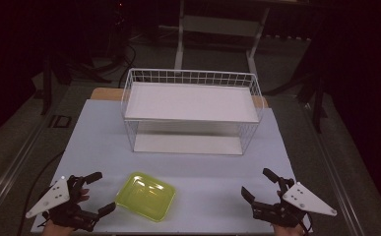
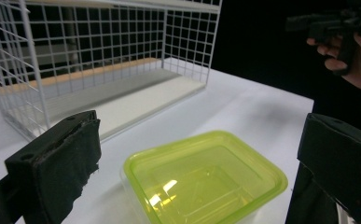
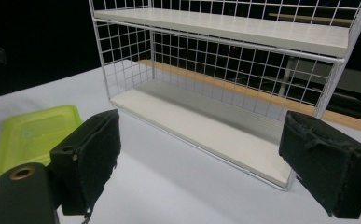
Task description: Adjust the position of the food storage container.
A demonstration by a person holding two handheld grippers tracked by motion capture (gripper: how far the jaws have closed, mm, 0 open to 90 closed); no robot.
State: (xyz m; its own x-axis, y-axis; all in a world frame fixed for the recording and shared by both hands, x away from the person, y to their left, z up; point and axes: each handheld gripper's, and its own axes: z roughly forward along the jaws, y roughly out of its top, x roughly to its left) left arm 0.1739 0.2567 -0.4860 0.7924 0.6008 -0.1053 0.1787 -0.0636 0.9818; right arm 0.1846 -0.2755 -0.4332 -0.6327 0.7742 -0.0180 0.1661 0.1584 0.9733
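A: Where is the yellow-green container (image 1: 145,196)?

B: It lies on the pale table top (image 1: 203,167), near the front edge, at about 7 o'clock from the table's middle. It is a shallow, see-through tub with rounded corners, turned a little askew to the table's edge. It looks empty.

A: And the left gripper (image 1: 100,192)?

B: It is just beside the container, at its 9 o'clock. The hand comes in from the bottom edge, and the jaws point toward the container. They stand wide apart with nothing between the pads. In the left gripper view the container (image 2: 206,179) sits low between the two black jaws, but they do not touch it.

A: The right gripper (image 1: 258,183)?

B: It is well apart, at 3 o'clock from the container, near the table's front right corner. Its jaws are also wide and hold nothing. They point up the table, toward the white wire rack (image 1: 192,112). In the right gripper view the rack (image 3: 225,84) is ahead and the container (image 3: 33,133) is far to the left.

A: How much room is there?

B: The rack stands at 12 o'clock from the container, with a bare strip of table between them. Between the two grippers the table is also free. The rack has two shelves, both bare.
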